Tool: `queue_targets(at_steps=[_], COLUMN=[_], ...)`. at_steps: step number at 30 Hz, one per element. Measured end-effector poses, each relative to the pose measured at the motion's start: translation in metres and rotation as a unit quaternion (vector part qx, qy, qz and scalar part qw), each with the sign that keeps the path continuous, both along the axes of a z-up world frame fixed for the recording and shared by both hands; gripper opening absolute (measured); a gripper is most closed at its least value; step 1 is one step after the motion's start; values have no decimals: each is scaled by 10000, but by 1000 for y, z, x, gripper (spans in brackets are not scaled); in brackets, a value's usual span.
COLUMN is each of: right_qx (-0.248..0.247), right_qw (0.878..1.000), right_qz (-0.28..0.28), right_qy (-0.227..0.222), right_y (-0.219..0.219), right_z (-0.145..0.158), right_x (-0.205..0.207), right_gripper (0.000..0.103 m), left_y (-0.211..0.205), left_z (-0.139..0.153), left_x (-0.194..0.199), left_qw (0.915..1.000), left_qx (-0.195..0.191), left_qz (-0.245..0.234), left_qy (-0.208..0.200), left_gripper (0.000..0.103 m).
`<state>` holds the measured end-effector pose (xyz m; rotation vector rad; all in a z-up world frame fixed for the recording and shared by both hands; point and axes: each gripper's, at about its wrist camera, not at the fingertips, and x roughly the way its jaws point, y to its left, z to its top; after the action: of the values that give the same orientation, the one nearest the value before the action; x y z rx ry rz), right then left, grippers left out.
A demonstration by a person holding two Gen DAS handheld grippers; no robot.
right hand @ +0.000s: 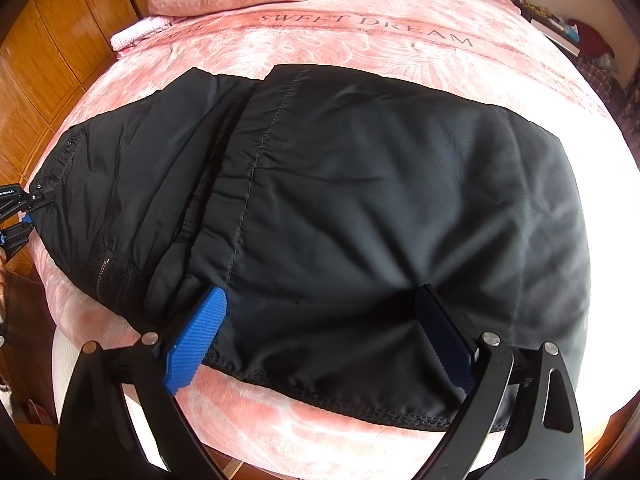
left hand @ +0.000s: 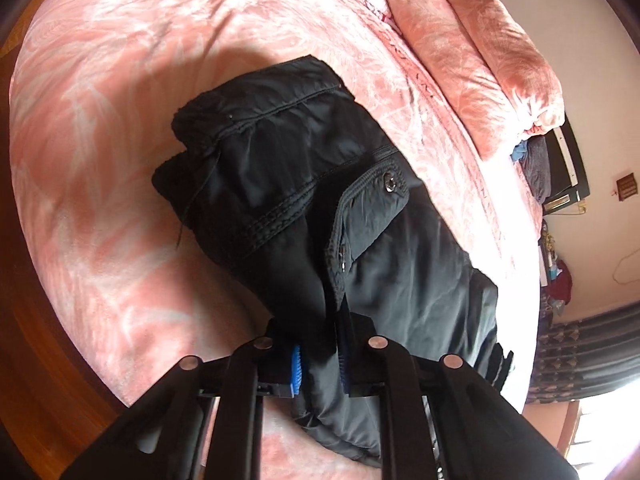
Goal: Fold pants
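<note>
Black padded pants (right hand: 360,200) lie folded on the pink bed. In the left wrist view the pants (left hand: 320,216) show the waistband, a flap pocket with a snap and a zip. My left gripper (left hand: 320,356) is shut on a fold of the pants' edge, blue pads pressed against the cloth. It also shows in the right wrist view (right hand: 24,216) at the far left edge. My right gripper (right hand: 320,320) is open, its blue fingers (right hand: 196,340) spread wide over the hem end of the pants, resting on the cloth.
The pink bedspread (right hand: 360,28) reads "SWEET DREAM". Folded pink blankets (left hand: 480,52) and pillows are stacked at the head of the bed. Wooden wardrobe doors (right hand: 60,40) stand on the left. A cluttered nightstand (right hand: 560,32) stands at the right.
</note>
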<state>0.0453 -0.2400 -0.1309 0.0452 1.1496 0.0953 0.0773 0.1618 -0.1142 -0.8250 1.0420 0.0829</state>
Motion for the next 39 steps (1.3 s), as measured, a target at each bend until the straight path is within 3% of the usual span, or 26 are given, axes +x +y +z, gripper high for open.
queue_targets(at_steps=[4,8,12,15,24,28,32,35,39], right_qx=[34,72,132,208,781,971,969,990,1019], right_qw=[10000,10000,9999,9998,9958,9919,9893,9876,9868], right_qz=[-2,-4,-12,-17,-459,-792,-1065,-1189,-1229], right_qy=[3,-21,-35,-43,-128,-189,-253,-256,-259], right_y=[-1,-3,-5,-9,-43,-65,-86,-98,-104], right_z=[1,1,3,4,18,25,29,28,28], right_x=[-3,-6,-7,-8,-15,-18,-18,-20,-22], right_gripper=[96,96,96,96,96,96,96,96,96], left_y=[-12,-48,-98,-137,-225,-257,-286,-299,-298], left_z=[32,73,106,117,97,84,67,49,37], left_x=[0,6,12,16,3,-6,-13,-13,-10], left_qw=[9980,9916,9777,9666,9266,8980,8728,8651,8745], left_qx=[-107,172,453,605,1284,1776,1791,1658,1287], left_qz=[-168,-586,-1234,-1757,-3155,-3741,-4361,-4632,-4620], left_qy=[-608,-1144,-1638,-1765,-1591,-1487,-1266,-981,-721], left_gripper=[12,12,12,13,16,22,28,28,26])
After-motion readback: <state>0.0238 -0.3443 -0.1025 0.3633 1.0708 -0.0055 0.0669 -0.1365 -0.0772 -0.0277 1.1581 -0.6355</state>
